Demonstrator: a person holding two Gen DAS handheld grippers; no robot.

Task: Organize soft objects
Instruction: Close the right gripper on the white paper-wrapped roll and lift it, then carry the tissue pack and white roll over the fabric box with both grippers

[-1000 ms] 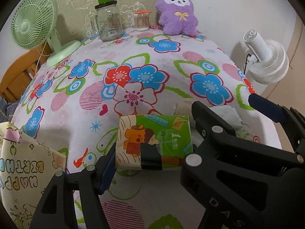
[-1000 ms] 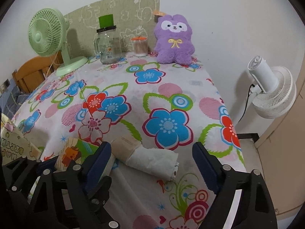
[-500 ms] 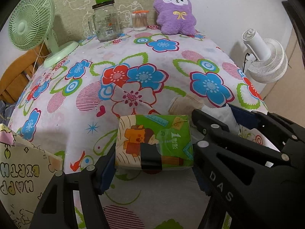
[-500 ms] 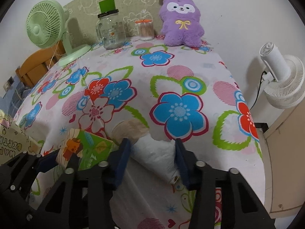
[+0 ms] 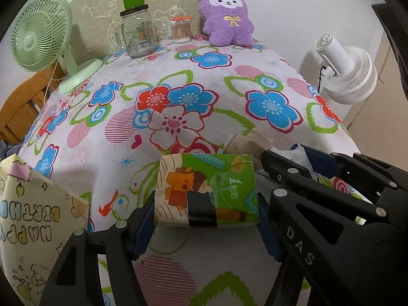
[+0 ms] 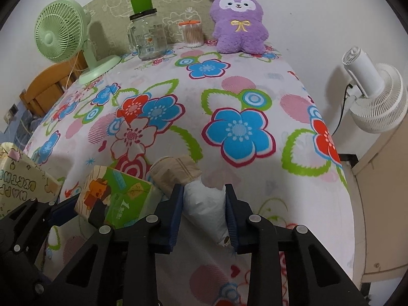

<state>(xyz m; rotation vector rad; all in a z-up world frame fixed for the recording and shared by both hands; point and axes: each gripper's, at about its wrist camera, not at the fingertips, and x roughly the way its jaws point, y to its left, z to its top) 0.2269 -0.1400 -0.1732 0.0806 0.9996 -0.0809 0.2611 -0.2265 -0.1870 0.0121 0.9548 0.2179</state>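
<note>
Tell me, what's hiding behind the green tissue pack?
Behind the green tissue pack peeks a beige rolled bundle, joined to a white soft roll. The pack covers the bundle's lower part, so its full shape can't be seen.

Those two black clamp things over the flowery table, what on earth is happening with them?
A person is tidying soft items with a handheld gripper in each hand. The left gripper is closed on a green tissue pack, and the right gripper is squeezing a white and tan cloth roll right next to it. Both items sit at the near edge of the table. A box with birthday lettering stands just to the left. The purple plush toy at the far end is untouched.
</note>
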